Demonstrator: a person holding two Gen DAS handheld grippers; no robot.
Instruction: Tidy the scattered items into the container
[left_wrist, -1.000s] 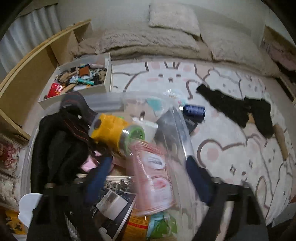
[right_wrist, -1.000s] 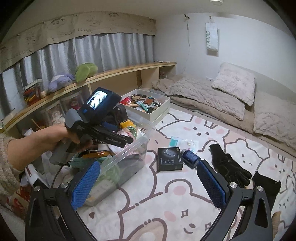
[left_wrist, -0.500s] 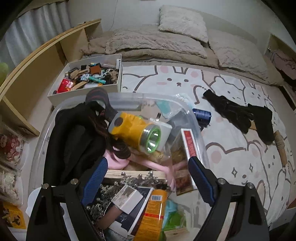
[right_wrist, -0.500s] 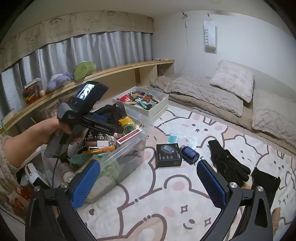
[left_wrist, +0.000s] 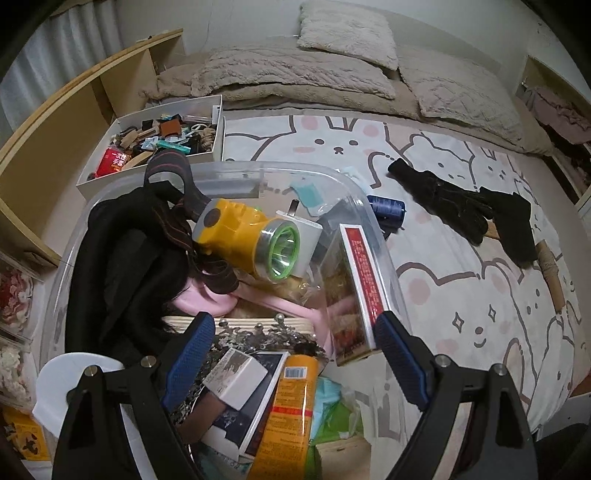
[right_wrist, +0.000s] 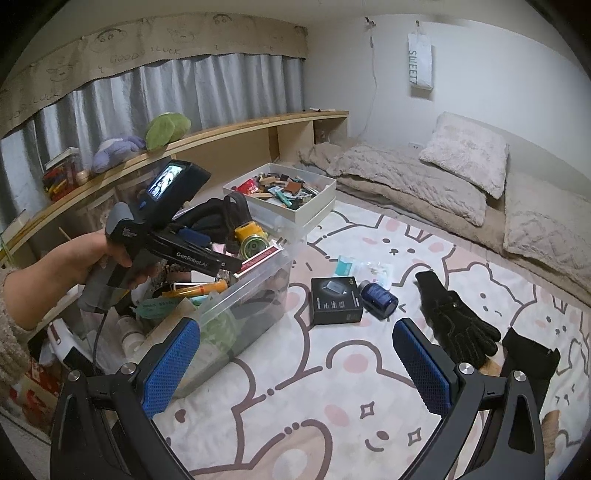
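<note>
A clear plastic bin (left_wrist: 364, 201) holds a yellow flashlight (left_wrist: 240, 229), black clothing (left_wrist: 122, 258) and a red-edged box (left_wrist: 360, 280) that leans on its right wall. My left gripper (left_wrist: 291, 332) hangs open just above the bin, and its fingers grip nothing. In the right wrist view a hand (right_wrist: 92, 258) holds it over the bin (right_wrist: 258, 291). My right gripper (right_wrist: 295, 350) is open and empty over the rug. Beyond it lie a black box (right_wrist: 335, 301), a blue bottle (right_wrist: 378, 294), a teal packet (right_wrist: 347, 265) and black gloves (right_wrist: 458, 321).
A white box (left_wrist: 218, 136) full of small items stands behind the bin by the wooden shelf (right_wrist: 229, 129). A bed with pillows (right_wrist: 465, 158) runs along the far wall. A cardboard tube (left_wrist: 550, 269) lies by the gloves. Bare cartoon-print rug spreads in front of the right gripper.
The red-edged box, blurred between the left fingers a second ago, now rests in the bin. The left gripper has drawn back a little. The right gripper has kept still.
</note>
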